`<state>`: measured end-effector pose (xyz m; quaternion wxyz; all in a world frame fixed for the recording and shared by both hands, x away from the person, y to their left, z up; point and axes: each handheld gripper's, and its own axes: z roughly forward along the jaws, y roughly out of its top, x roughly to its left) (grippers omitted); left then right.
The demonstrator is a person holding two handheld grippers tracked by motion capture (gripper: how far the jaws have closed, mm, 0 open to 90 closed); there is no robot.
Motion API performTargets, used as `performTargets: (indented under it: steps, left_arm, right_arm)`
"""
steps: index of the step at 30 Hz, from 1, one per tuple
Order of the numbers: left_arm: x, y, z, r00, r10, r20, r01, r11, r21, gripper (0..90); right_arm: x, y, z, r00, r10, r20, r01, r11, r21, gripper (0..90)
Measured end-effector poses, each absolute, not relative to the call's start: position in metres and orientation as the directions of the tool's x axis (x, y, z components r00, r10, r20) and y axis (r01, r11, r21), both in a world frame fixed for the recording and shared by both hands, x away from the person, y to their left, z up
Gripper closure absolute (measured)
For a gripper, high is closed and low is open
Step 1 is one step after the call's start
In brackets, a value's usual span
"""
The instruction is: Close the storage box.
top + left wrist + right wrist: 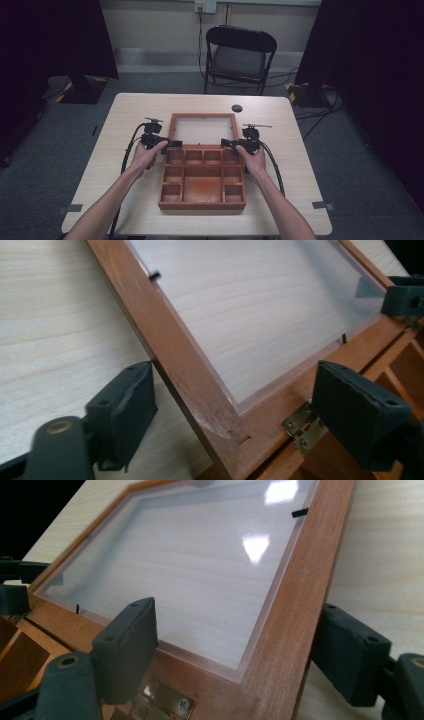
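Both tools gaping, left tool (172, 143) and right tool (226, 143) straddling lid (203, 116) corners, hinge (299, 426) half hidden

Box lid (202, 116) lies flat open mid-table (125, 107), hinges (300, 426) between both grippers; bare tabletop left, right, behind. Small dark disc (237, 108) near far edge.

Both forearms enter from bottom of high view, converging toward centre frame. Left hand (148, 155) holds left gripper (167, 143), right hand (253, 157) holds right gripper (229, 143); jaws on both spread apart, pointing inward.
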<state>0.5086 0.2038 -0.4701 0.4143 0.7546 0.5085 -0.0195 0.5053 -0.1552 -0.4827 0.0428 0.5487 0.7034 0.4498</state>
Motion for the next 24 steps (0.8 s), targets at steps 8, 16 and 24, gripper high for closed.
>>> performTargets:
  steps: [8,16,24]
  left_arm:
    - [0.507,0.196,-0.466,0.509,0.763,-0.398,0.761,-0.182,0.623,21.4]
    - [0.506,0.201,-0.461,0.527,0.761,-0.378,0.740,-0.192,0.644,27.6]
    - [0.503,0.206,-0.454,0.538,0.752,-0.381,0.716,-0.170,0.677,33.4]
  right_arm:
    - [0.502,-0.157,-0.477,-0.428,0.820,0.379,0.688,0.024,0.726,27.1]
    - [0.498,-0.159,-0.473,-0.412,0.826,0.384,0.672,-0.009,0.740,35.7]
    - [0.494,-0.160,-0.464,-0.427,0.831,0.357,0.637,-0.004,0.771,41.7]
